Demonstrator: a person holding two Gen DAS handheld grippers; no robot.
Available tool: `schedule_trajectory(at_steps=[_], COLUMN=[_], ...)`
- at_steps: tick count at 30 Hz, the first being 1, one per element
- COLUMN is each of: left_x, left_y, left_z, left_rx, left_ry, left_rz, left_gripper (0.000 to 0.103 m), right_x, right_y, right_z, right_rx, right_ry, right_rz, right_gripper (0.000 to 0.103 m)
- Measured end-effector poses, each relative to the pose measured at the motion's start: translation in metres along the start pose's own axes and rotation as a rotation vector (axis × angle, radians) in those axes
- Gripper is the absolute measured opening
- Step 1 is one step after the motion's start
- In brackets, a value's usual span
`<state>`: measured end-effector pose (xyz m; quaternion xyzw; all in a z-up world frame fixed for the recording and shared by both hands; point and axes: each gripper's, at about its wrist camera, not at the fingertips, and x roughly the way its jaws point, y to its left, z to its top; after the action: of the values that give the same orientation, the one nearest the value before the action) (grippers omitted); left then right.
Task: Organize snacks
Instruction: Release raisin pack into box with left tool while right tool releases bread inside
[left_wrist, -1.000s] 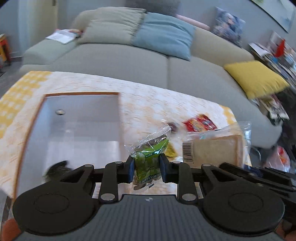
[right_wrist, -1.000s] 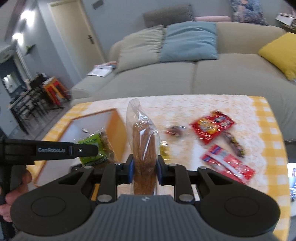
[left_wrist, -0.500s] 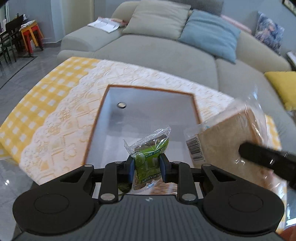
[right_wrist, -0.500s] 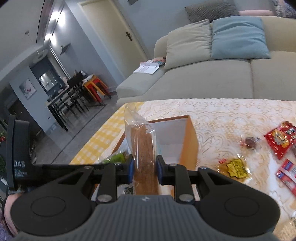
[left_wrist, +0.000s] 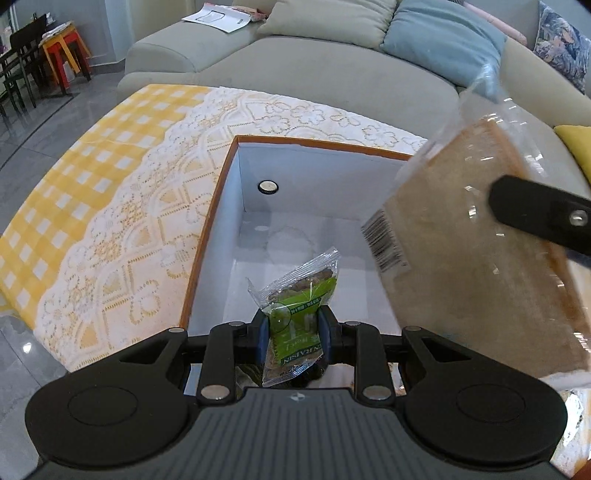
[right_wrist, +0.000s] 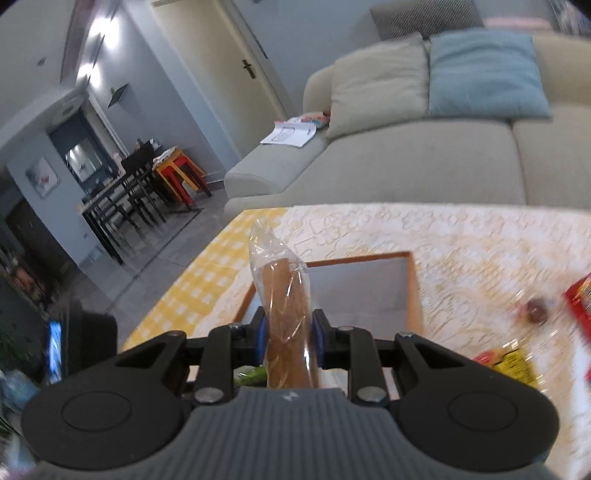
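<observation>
Both snacks are held over the box (left_wrist: 207, 236), presumably for dropping in together. The green packet (left_wrist: 295, 314) is clamped between the left gripper (left_wrist: 291, 328) pads, upper half sticking out forward above the white box floor. The bread bag (right_wrist: 288, 321) is pinched edge-on in the right gripper (right_wrist: 288, 339), standing upright past the fingertips; seen from the left wrist it hangs over the box's right side. More snacks are left on the tablecloth (right_wrist: 480, 251).

One box (left_wrist: 207, 236) — two held snack packets (left_wrist: 295, 314)
</observation>
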<state>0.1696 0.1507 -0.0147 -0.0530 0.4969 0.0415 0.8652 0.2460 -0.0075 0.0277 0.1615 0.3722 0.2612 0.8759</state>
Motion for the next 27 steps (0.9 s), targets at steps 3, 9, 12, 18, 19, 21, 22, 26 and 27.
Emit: schedule_trajectory(at_steps=[3, 9, 12, 18, 19, 21, 22, 26, 27], left_x=[0.005, 0.020, 0.028, 0.040, 0.040, 0.042, 0.042, 0.040, 0.039], left_y=[0.000, -0.005, -0.009, -0.008, -0.008, -0.009, -0.009, -0.010, -0.010], left_z=[0.003, 0.003, 0.002, 0.002, 0.002, 0.003, 0.002, 0.002, 0.002], left_rx=[0.005, 0.060, 0.080, 0.075, 0.072, 0.073, 0.076, 0.079, 0.078], left_ry=[0.004, 0.029, 0.047, 0.077, 0.078, 0.081, 0.080, 0.080, 0.076], left_rz=[0.005, 0.029, 0.044, 0.044, 0.043, 0.053, 0.060, 0.058, 0.057], left_gripper=[0.030, 0.030, 0.030, 0.031, 0.031, 0.031, 0.031, 0.036, 0.036], right_x=[0.020, 0.053, 0.061, 0.069, 0.071, 0.071, 0.071, 0.067, 0.067], right_y=[-0.005, -0.031, -0.033, -0.032, -0.031, -0.030, -0.029, -0.023, -0.022], right_z=[-0.005, -0.026, -0.027, -0.023, -0.022, -0.021, -0.019, -0.017, -0.016], right_rx=[0.014, 0.092, 0.082, 0.011, 0.002, -0.029, -0.052, -0.119, -0.129], right_ry=[0.047, 0.175, 0.199, 0.218, 0.220, 0.215, 0.207, 0.186, 0.183], right_rz=[-0.029, -0.060, -0.066, -0.108, -0.110, -0.128, -0.145, -0.165, -0.168], right_gripper=[0.022, 0.022, 0.022, 0.023, 0.023, 0.025, 0.026, 0.029, 0.030])
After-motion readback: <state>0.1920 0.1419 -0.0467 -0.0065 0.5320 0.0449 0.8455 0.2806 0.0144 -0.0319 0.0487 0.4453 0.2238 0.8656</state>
